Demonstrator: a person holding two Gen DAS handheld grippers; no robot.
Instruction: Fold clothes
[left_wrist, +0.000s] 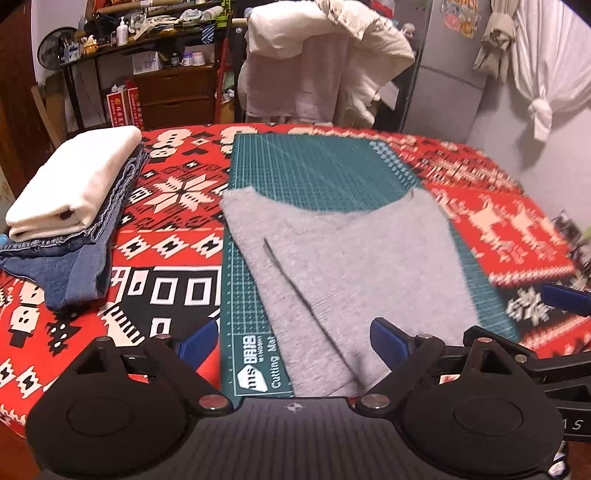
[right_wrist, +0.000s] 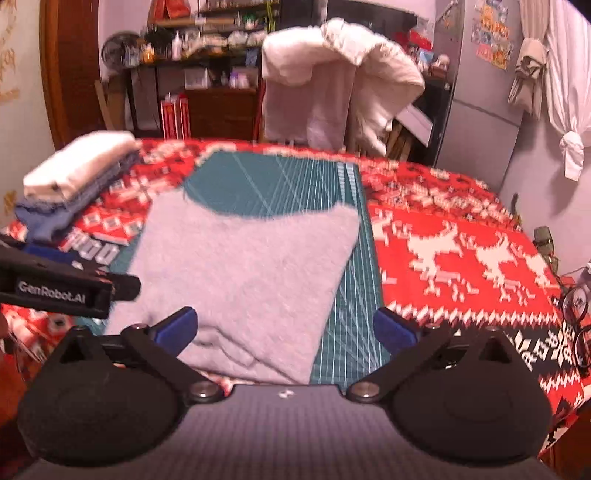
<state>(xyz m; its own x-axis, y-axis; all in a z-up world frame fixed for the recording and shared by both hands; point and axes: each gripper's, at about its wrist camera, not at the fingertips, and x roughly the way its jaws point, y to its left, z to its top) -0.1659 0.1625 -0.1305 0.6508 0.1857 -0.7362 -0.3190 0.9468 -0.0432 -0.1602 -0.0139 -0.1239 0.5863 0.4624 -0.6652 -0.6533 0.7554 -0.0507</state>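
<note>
A grey fuzzy garment (left_wrist: 340, 258) lies partly folded on the green cutting mat (left_wrist: 314, 166), with a sleeve fold running down its left side. My left gripper (left_wrist: 291, 341) hovers open over the garment's near left edge, nothing between its blue pads. In the right wrist view the same grey garment (right_wrist: 243, 266) lies on the mat (right_wrist: 280, 181). My right gripper (right_wrist: 284, 328) stands open over its near right corner, holding nothing. The left gripper's black body (right_wrist: 55, 288) shows at the left edge there, and a blue fingertip of the right gripper (left_wrist: 565, 295) reaches in at the right of the left wrist view.
A stack of folded clothes, a cream piece (left_wrist: 77, 181) on blue denim (left_wrist: 62, 266), sits at the table's far left. A red patterned cloth (left_wrist: 166, 229) covers the table. White laundry (left_wrist: 325, 55) hangs over a chair behind. Eyeglasses (right_wrist: 576, 325) lie at the right edge.
</note>
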